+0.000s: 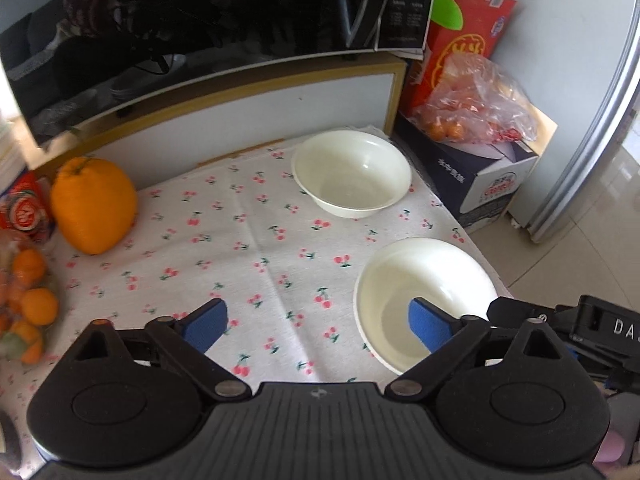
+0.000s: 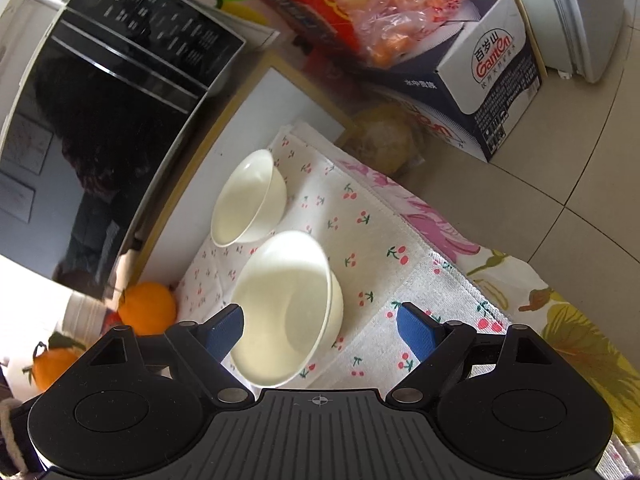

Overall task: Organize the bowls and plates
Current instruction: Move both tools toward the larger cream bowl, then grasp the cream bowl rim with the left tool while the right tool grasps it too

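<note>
Two white bowls stand on a cherry-print cloth. The far bowl [image 1: 352, 172] [image 2: 248, 198] sits near the microwave stand. The near bowl [image 1: 424, 300] [image 2: 286, 308] sits by the cloth's right edge. My left gripper [image 1: 316, 326] is open and empty above the cloth, its right finger over the near bowl's rim. My right gripper [image 2: 320, 334] is open and empty, hovering over the near bowl, which lies between its fingers. Part of the right gripper [image 1: 588, 328] shows in the left wrist view beside that bowl.
A black microwave [image 1: 200, 32] stands on a raised shelf behind the cloth. A large orange [image 1: 94, 204] and small oranges [image 1: 36, 304] lie at left. Boxes with a bag of fruit [image 1: 476, 108] stand at right, next to a fridge [image 1: 592, 80]. The table drops off to tiled floor [image 2: 560, 184].
</note>
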